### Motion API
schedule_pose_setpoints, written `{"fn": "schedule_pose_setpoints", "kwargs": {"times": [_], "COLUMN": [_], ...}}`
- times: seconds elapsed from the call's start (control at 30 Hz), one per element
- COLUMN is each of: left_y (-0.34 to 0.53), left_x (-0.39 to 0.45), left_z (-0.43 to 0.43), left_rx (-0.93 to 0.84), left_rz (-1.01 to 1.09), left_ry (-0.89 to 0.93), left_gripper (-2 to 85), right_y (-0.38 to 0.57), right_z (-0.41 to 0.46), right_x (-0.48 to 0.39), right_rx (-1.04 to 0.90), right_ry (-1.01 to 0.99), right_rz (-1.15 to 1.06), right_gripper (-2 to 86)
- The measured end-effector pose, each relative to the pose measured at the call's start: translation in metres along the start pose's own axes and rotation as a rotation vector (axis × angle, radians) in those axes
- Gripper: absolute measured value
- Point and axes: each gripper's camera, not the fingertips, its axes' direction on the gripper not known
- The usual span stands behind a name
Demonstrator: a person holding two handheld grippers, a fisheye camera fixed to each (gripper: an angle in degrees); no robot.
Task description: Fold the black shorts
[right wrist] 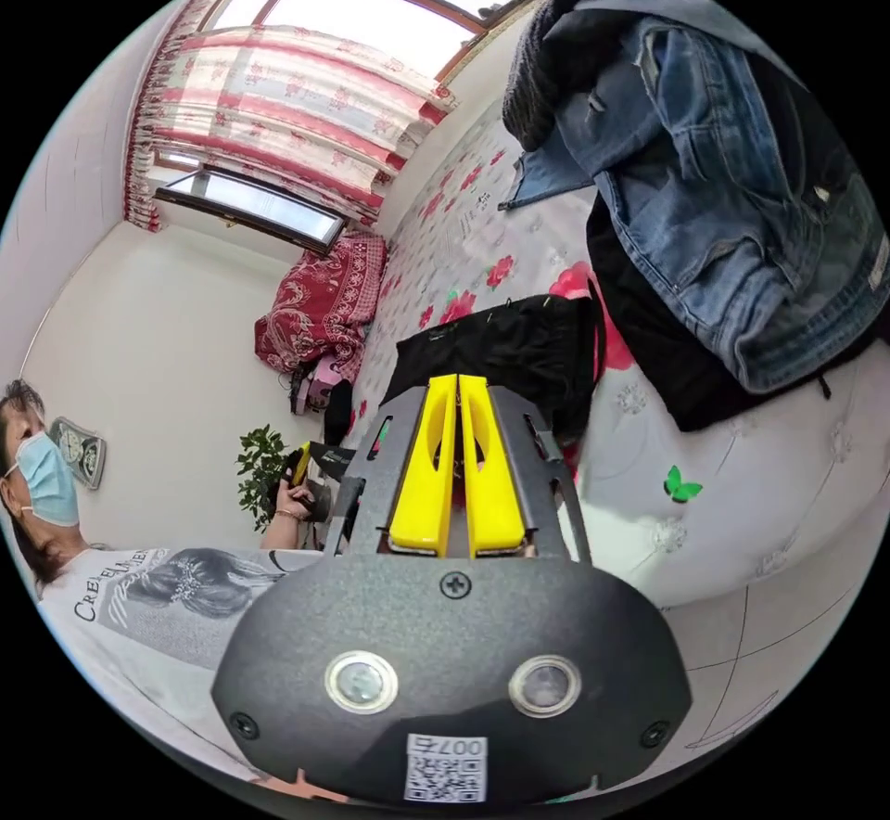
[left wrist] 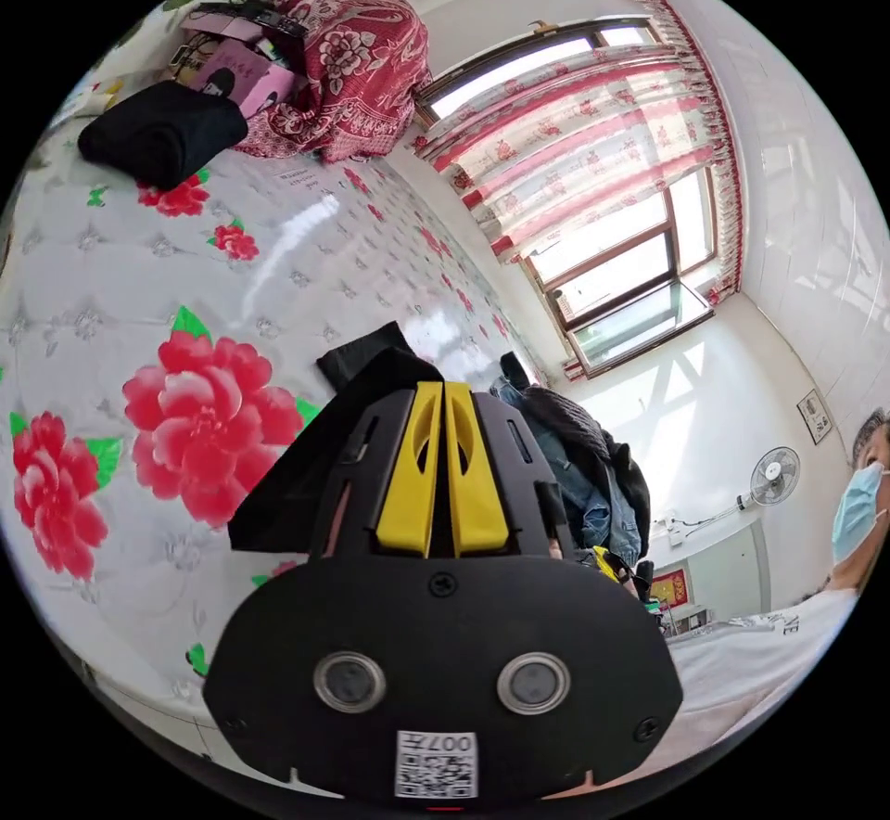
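Note:
The black shorts (left wrist: 297, 477) lie on the flowered bed cover (left wrist: 139, 301), and one edge rises to my left gripper (left wrist: 443, 386). Its yellow jaws are pressed together on that edge. In the right gripper view the black shorts (right wrist: 519, 347) spread over the bed just beyond my right gripper (right wrist: 459, 380). That gripper's jaws are closed on the near edge, and its body hides the lower part of the cloth. A hand holds the left gripper (right wrist: 301, 466) off the bed's side. The right gripper (left wrist: 607, 565) peeks out to the right in the left gripper view.
A pile of denim and dark clothes (right wrist: 723, 208) sits on the bed close beside the shorts. A folded black garment (left wrist: 162, 129), pink boxes (left wrist: 243, 69) and a red patterned bundle (left wrist: 357, 50) lie at the far end. A person in a mask (right wrist: 56, 486) stands by the bed edge.

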Motion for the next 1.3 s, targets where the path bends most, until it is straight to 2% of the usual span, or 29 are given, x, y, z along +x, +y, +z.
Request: {"fn": "schedule_pose_setpoints", "kwargs": {"times": [0.13, 0.2, 0.27, 0.4, 0.53, 0.7, 0.8, 0.93, 1.03, 1.13, 1.2, 1.3], "left_y": [-0.082, -0.122, -0.137, -0.119, -0.077, -0.033, -0.034, -0.044, -0.042, -0.024, 0.008, 0.062], "left_x": [0.014, 0.024, 0.022, 0.001, -0.039, -0.104, -0.118, -0.123, -0.127, -0.132, -0.115, -0.099], "left_z": [0.092, 0.154, 0.196, 0.247, 0.256, 0.247, 0.260, 0.288, 0.290, 0.276, 0.252, 0.205], "left_rx": [-0.047, -0.058, -0.106, -0.168, -0.266, -0.273, -0.258, -0.358, -0.354, -0.369, -0.386, -0.362], "left_rz": [0.017, 0.030, -0.008, -0.007, 0.012, -0.150, -0.203, -0.205, -0.161, -0.147, -0.055, -0.038], "left_ry": [-0.006, 0.005, 0.004, -0.116, -0.208, -0.295, -0.285, -0.390, -0.389, -0.311, -0.309, -0.309], "left_gripper": [0.3, 7.3, 10.6, 12.0, 11.9, 11.2, 9.5, 0.4, -0.6, -0.9, -0.8, -0.5], "right_y": [-0.068, -0.103, -0.121, -0.111, -0.065, -0.034, -0.035, -0.040, -0.035, -0.018, 0.003, 0.027], "right_z": [0.033, 0.058, 0.078, 0.114, 0.124, 0.151, 0.184, 0.191, 0.176, 0.152, 0.130, 0.098], "right_x": [-0.014, -0.014, -0.003, 0.033, 0.055, 0.076, 0.083, 0.080, 0.072, 0.072, 0.080, 0.098], "right_rx": [0.041, 0.114, 0.118, 0.014, -0.052, -0.184, -0.292, -0.302, -0.278, -0.282, -0.277, -0.228], "right_ry": [0.081, 0.193, 0.255, 0.326, 0.370, 0.369, 0.410, 0.438, 0.454, 0.504, 0.543, 0.540], "right_rz": [-0.046, -0.034, 0.013, 0.083, 0.061, 0.053, 0.030, -0.009, -0.086, -0.134, -0.121, -0.012], "right_gripper": [0.0, 0.5, 1.1, 2.6, 3.7, 4.8, 3.9, 1.8, 0.5, 0.3, 0.6, 2.2]}}
